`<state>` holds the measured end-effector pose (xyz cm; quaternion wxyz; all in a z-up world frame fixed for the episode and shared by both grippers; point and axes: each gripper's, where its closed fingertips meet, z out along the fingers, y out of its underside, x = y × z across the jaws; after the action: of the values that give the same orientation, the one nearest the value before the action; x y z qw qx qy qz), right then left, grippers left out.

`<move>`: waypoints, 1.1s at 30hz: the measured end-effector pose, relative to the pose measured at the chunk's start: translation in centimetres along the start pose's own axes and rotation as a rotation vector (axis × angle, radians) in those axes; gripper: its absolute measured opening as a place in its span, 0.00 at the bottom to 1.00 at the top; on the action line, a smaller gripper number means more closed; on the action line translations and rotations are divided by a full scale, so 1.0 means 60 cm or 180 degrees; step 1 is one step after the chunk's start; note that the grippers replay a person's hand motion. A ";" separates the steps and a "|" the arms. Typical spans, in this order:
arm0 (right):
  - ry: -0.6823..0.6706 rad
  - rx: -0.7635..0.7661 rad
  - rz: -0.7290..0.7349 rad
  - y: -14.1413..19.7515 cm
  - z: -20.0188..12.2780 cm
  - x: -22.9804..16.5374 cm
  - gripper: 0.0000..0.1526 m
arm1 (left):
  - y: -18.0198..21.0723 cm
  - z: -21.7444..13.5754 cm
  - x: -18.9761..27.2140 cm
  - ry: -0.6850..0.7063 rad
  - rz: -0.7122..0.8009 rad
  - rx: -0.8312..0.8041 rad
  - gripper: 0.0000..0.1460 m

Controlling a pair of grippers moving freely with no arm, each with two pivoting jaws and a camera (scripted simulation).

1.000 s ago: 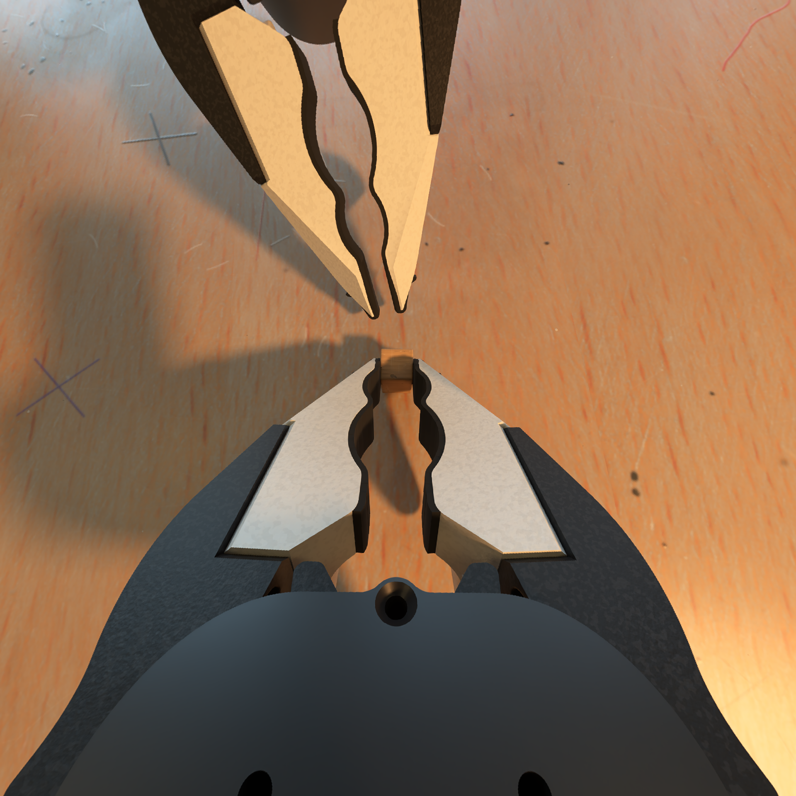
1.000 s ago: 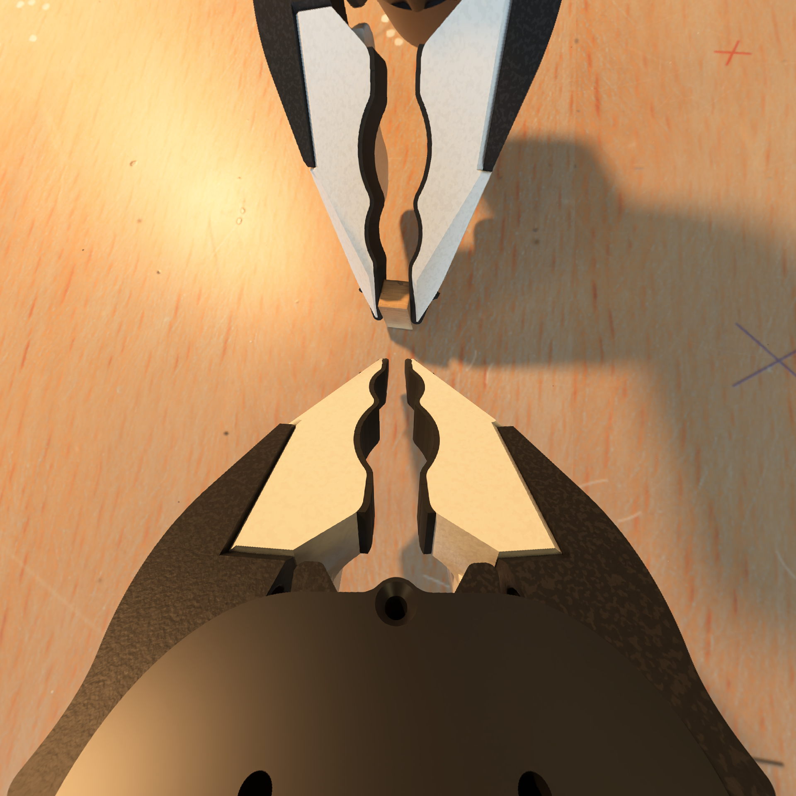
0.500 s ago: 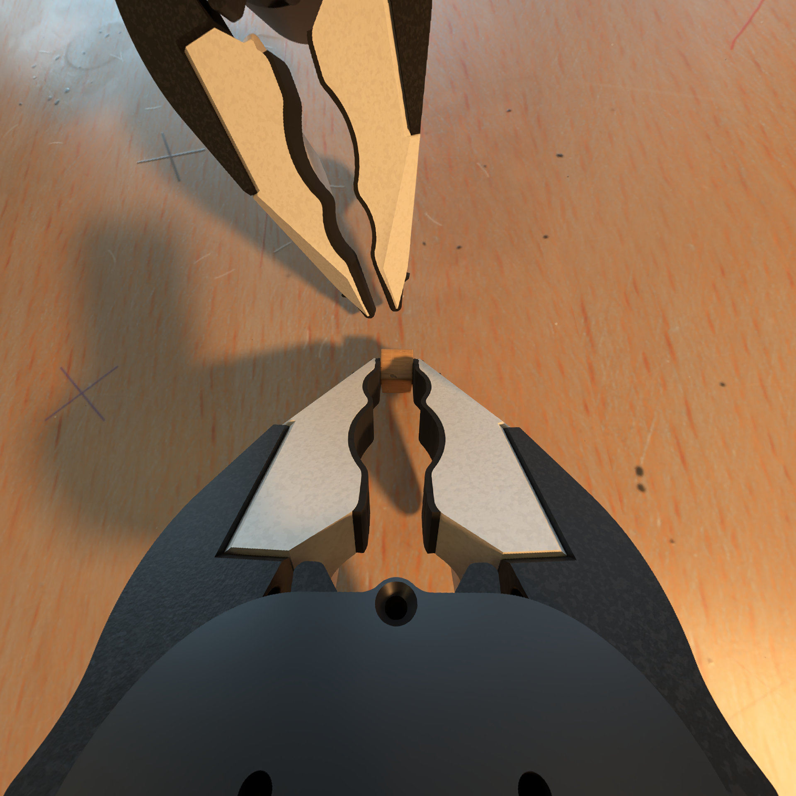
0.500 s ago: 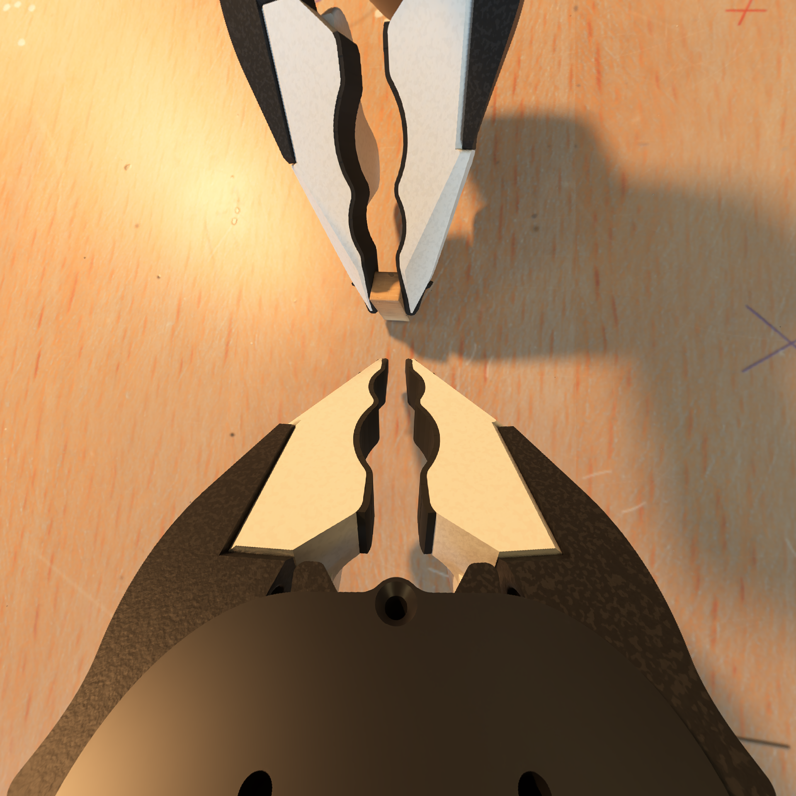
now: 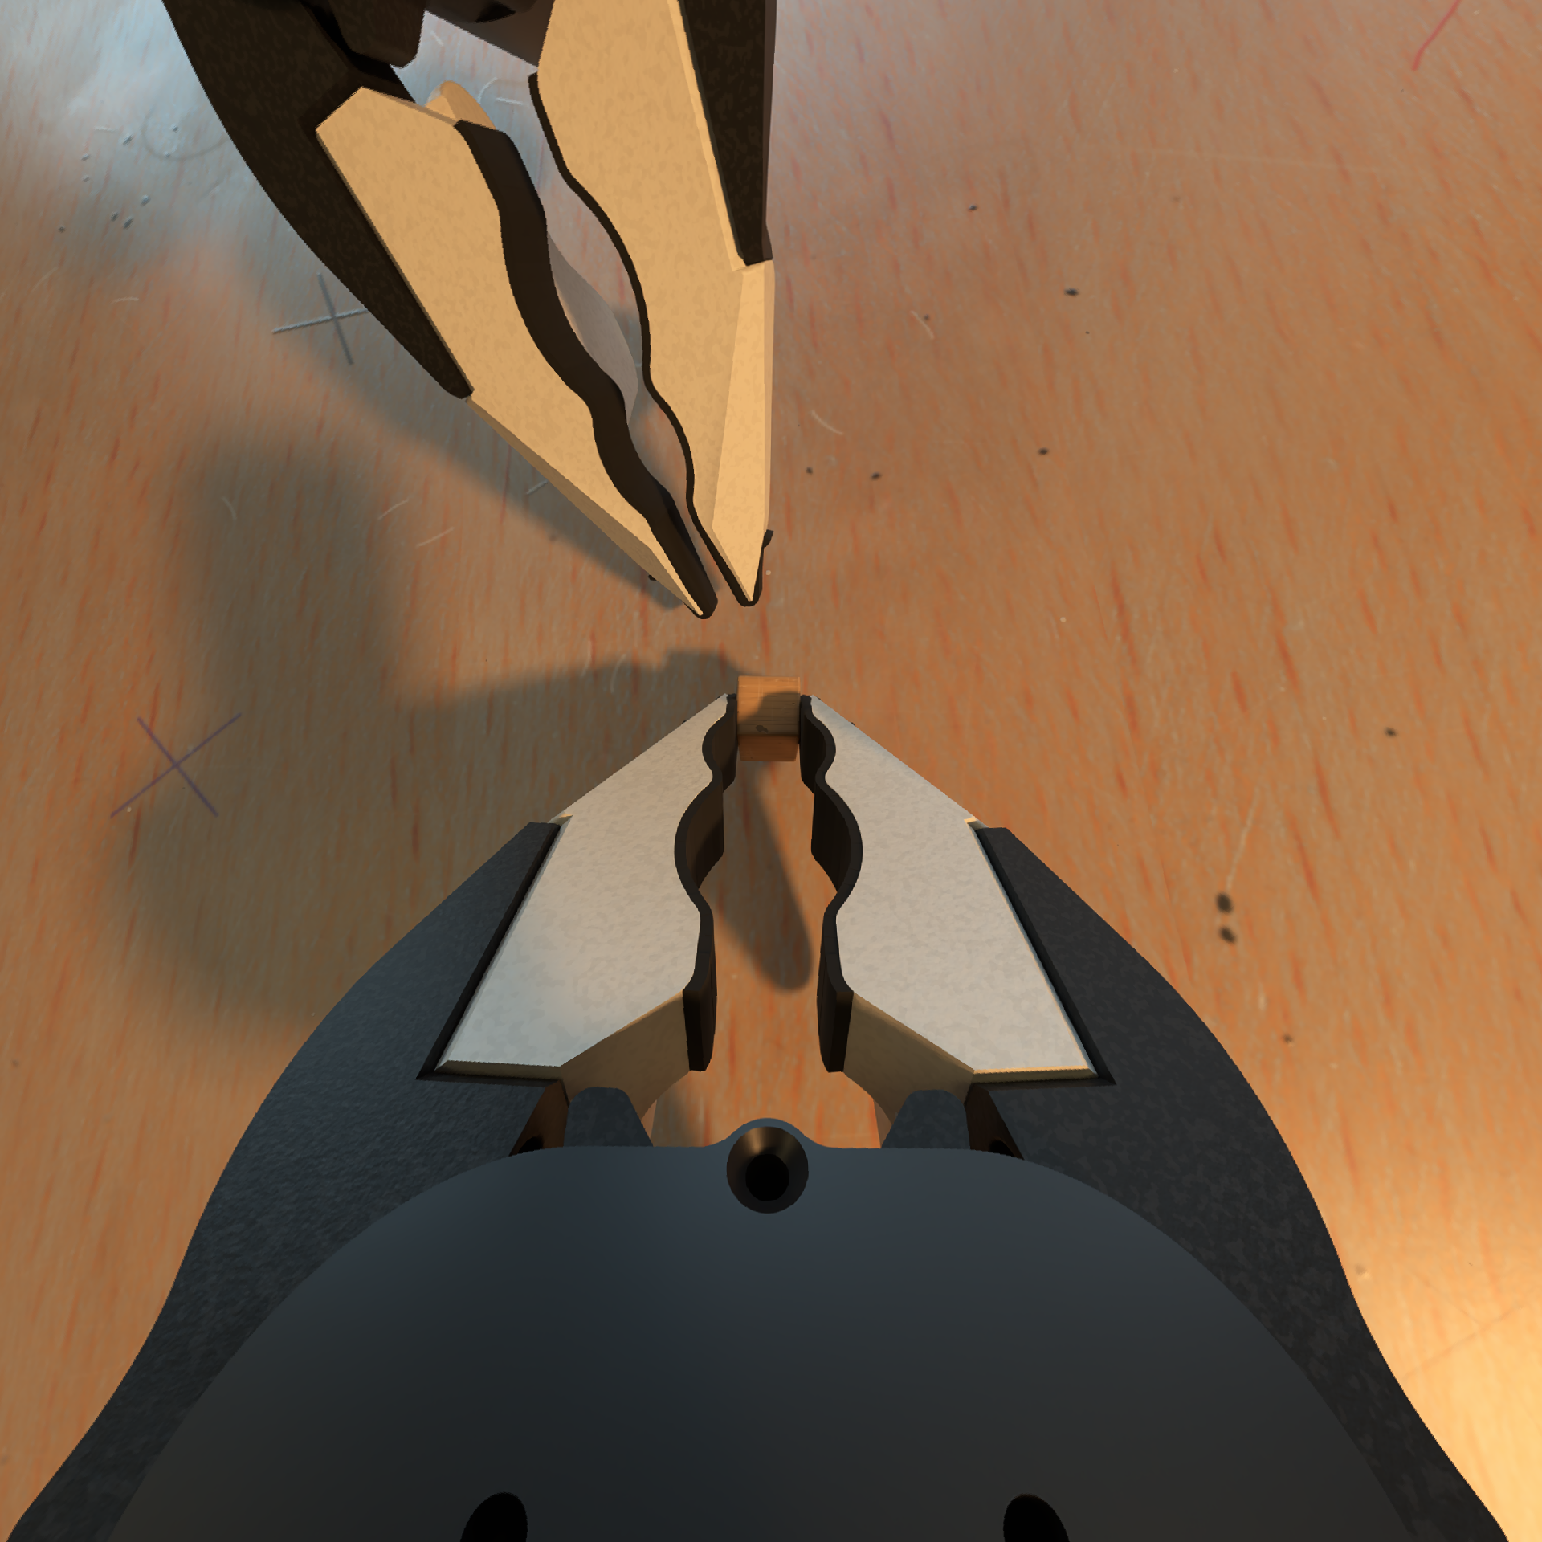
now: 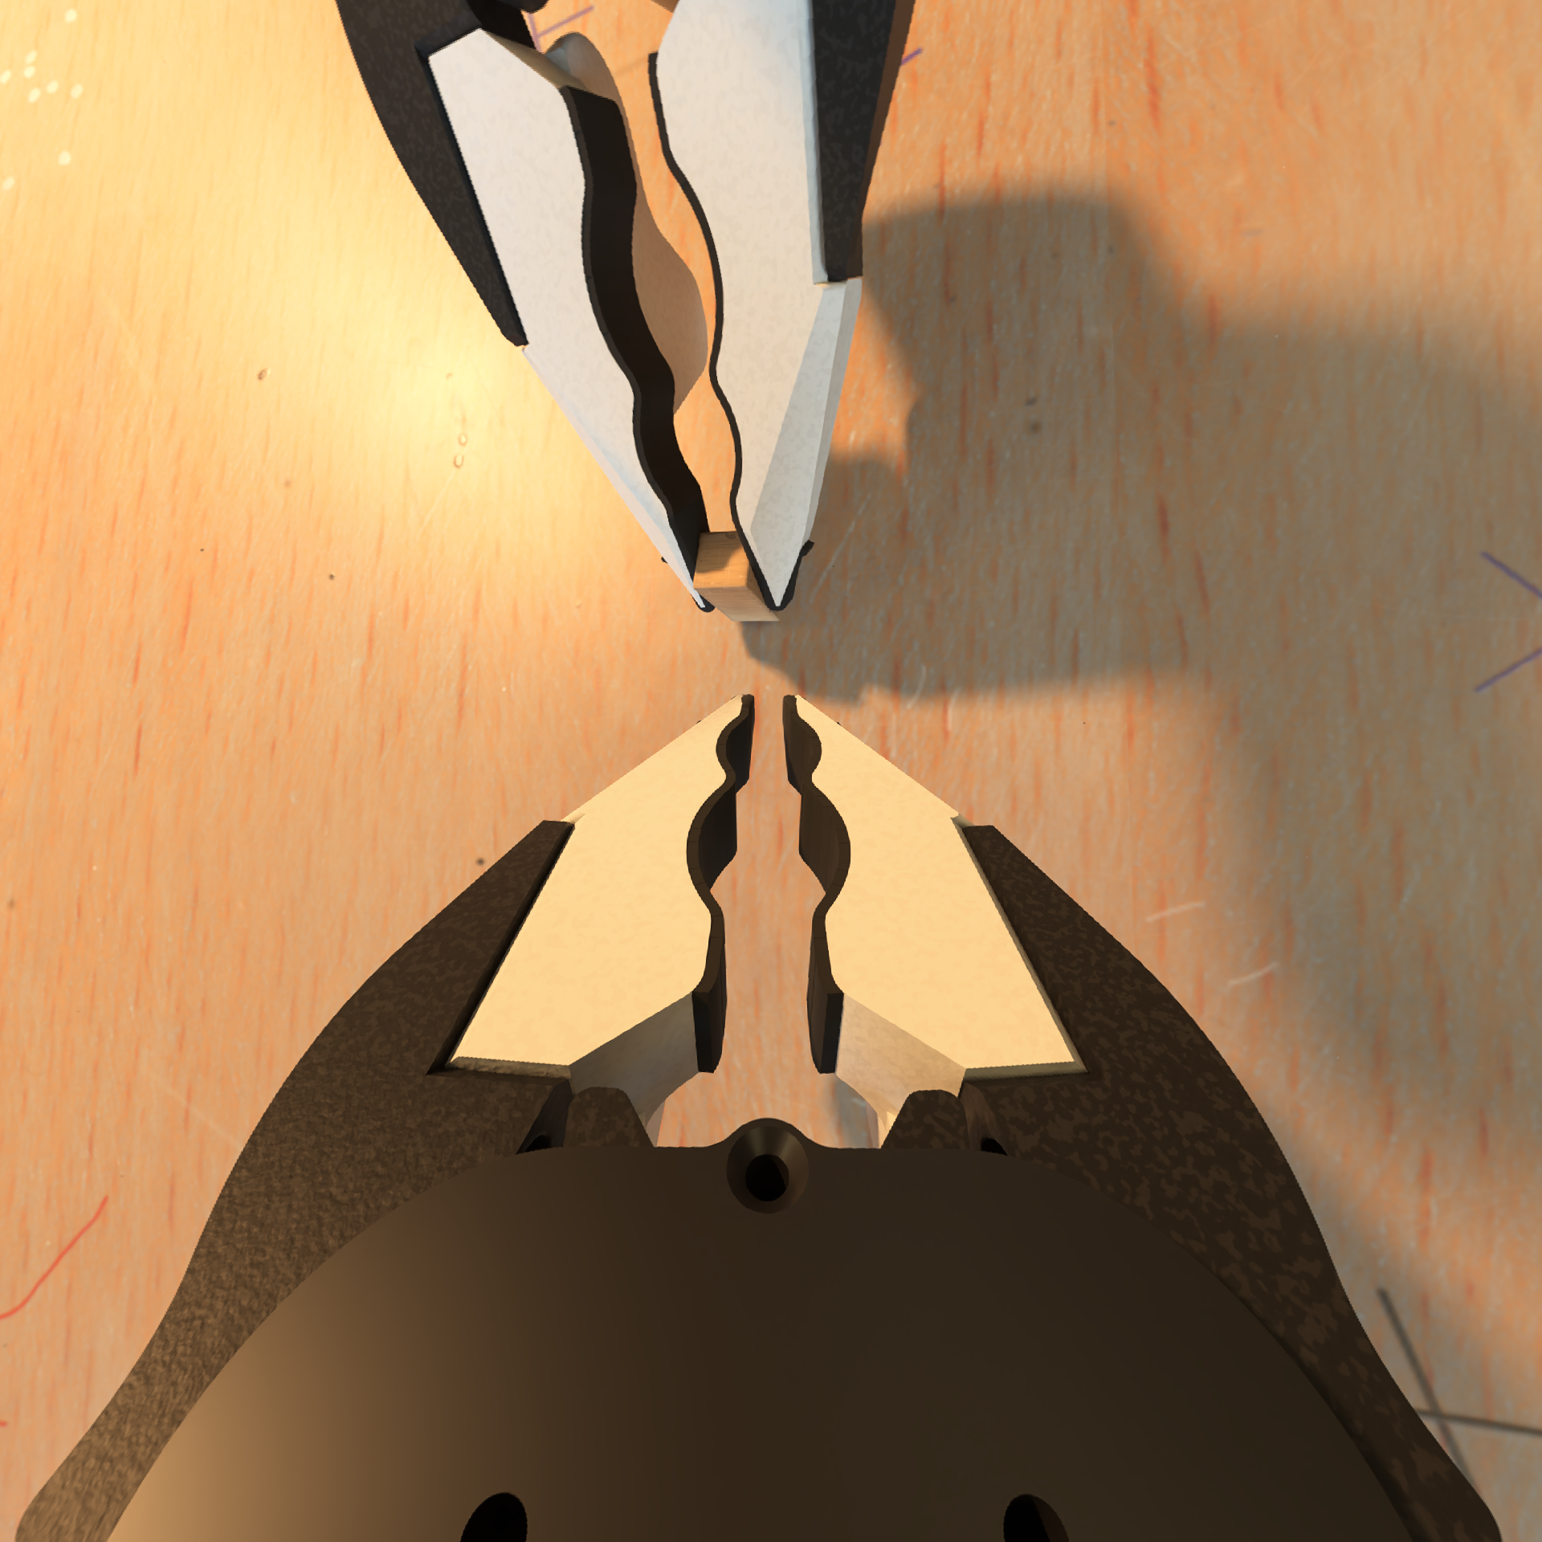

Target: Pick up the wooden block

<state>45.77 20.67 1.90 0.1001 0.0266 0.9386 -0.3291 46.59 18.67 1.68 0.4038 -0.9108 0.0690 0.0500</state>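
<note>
The small wooden block (image 5: pixel 768 728) sits pinched between the tips of my left gripper (image 5: pixel 768 709), which is shut on it and holds it over the wooden table (image 5: pixel 1168 584). In the right wrist view the same block (image 6: pixel 724 574) shows between the left gripper's pale fingers (image 6: pixel 784 467) at the top. My right gripper (image 6: pixel 768 708) is shut with only a thin slit between its tips and holds nothing. It points tip to tip at the left gripper, a short gap away from the block. It also shows in the left wrist view (image 5: pixel 728 597), tilted.
The table bears pen crosses (image 5: pixel 175 763), dark specks (image 5: pixel 1224 914) and the grippers' shadows (image 6: pixel 1085 459). Nothing else stands on it in either view.
The two grippers have turned relative to each other, so each looks more tilted in the other's view. The table marks have shifted. The block stays in the left gripper's tips.
</note>
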 end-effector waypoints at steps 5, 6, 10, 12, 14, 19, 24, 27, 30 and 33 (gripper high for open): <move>0.0001 -0.0099 0.0150 -0.002 0.001 -0.001 0.04 | 0.000 -0.002 0.002 -0.0066 0.0055 -0.0023 0.09; 0.0003 -0.0119 0.0187 -0.002 0.001 -0.001 0.04 | 0.000 -0.002 0.003 -0.0087 0.0064 -0.0031 0.09; 0.0029 -0.0198 0.0262 -0.002 0.001 -0.001 0.04 | -0.001 -0.003 0.005 -0.0124 0.0048 -0.0019 0.09; 0.0055 -0.0232 0.0288 -0.003 0.002 -0.002 0.05 | -0.001 -0.003 0.007 -0.0130 0.0028 -0.0004 0.09; 0.0072 -0.0260 0.0307 -0.003 0.002 -0.002 0.05 | -0.002 -0.004 0.007 -0.0132 0.0007 0.0010 0.09; 0.0098 -0.0272 0.0301 -0.006 0.000 -0.002 0.06 | -0.002 -0.006 0.007 -0.0131 -0.0054 0.0040 0.09; 0.0122 -0.0243 0.0283 -0.009 -0.005 -0.001 0.06 | -0.004 -0.009 0.005 -0.0152 -0.0078 0.0071 0.09; 0.0147 -0.0203 0.0304 -0.011 -0.009 0.001 0.06 | -0.005 -0.010 0.006 -0.0149 -0.0088 0.0088 0.09; 0.0150 -0.0184 0.0302 -0.012 -0.012 0.001 0.06 | -0.007 -0.012 0.005 -0.0151 -0.0111 0.0122 0.09; 0.0133 -0.0098 0.0309 -0.019 -0.020 -0.001 0.07 | -0.010 -0.013 0.003 -0.0170 -0.0109 0.0154 0.09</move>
<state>45.49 20.53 3.49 0.0966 0.0775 0.9431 -0.3087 46.91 18.43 2.60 0.4283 -0.9002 0.0438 0.0657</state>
